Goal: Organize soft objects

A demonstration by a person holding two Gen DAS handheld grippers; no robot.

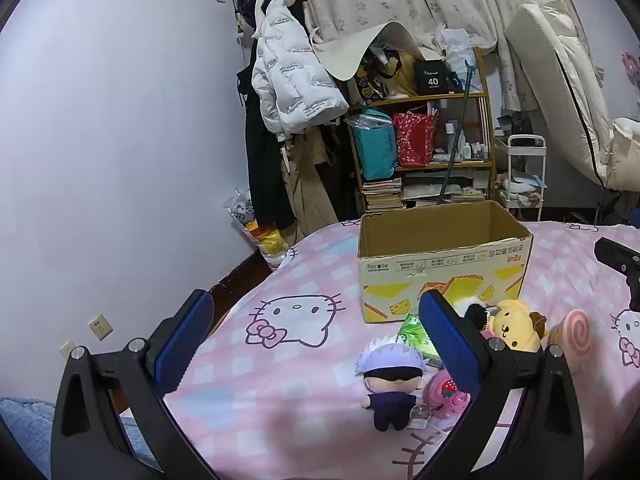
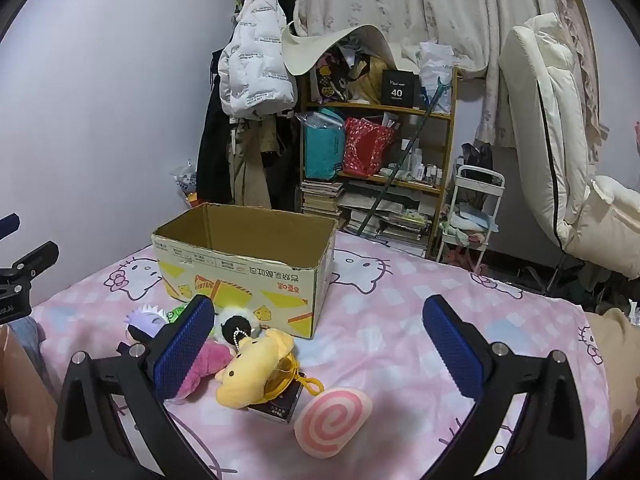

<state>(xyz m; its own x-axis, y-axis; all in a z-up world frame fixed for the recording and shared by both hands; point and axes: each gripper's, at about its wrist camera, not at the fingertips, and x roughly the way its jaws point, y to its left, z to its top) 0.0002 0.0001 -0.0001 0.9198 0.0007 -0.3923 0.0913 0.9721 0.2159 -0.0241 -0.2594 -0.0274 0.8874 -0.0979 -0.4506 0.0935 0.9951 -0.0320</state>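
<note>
One view only: dark booklet [image 2: 276, 406] under yellow plush [image 2: 252, 372] (right wrist).

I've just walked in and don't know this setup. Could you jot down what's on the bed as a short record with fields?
surface: bed with pink cat-print sheet
container: open cardboard box, no toys visible inside
toys: white-haired doll, yellow dog plush, pink swirl cushion, pink strawberry plush, all lying in front of the box
left gripper: open, holding nothing
right gripper: open, holding nothing
progress: no toy picked up yet
</note>
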